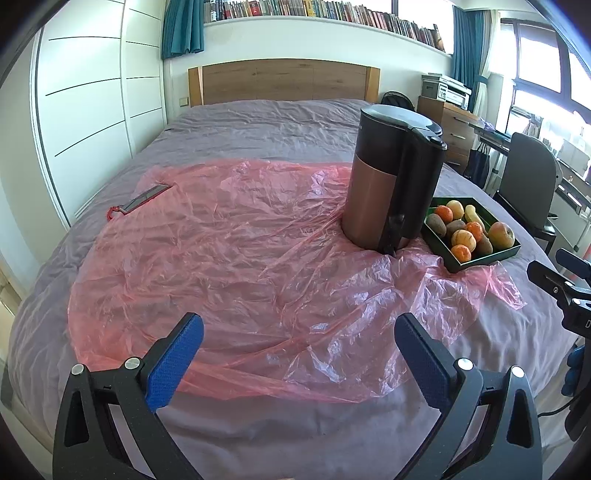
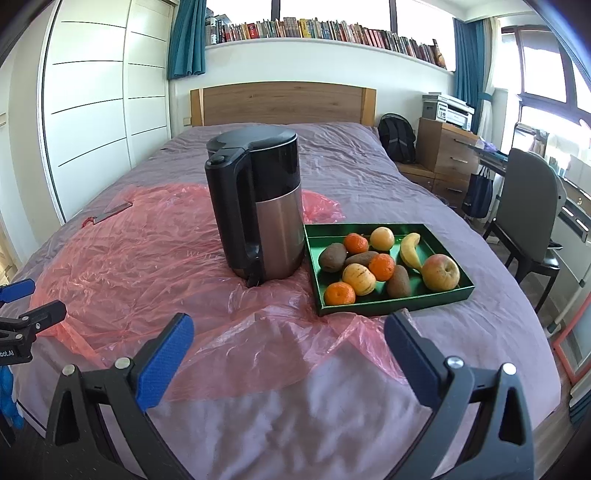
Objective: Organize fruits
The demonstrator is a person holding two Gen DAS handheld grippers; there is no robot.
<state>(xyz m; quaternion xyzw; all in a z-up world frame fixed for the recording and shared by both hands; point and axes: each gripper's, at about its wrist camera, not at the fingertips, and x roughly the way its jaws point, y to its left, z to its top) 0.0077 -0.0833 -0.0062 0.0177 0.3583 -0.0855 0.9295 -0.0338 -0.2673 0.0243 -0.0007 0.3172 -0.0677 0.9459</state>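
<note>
Left gripper and right gripper — jaws wide, empty — above the bed.

We see a bed with a grey-purple cover, and a pink plastic sheet lies wrinkled on it. An electric kettle stands upright on this sheet. Behind, a wooden headboard, a shelf of books, a printer and a chair.
</note>
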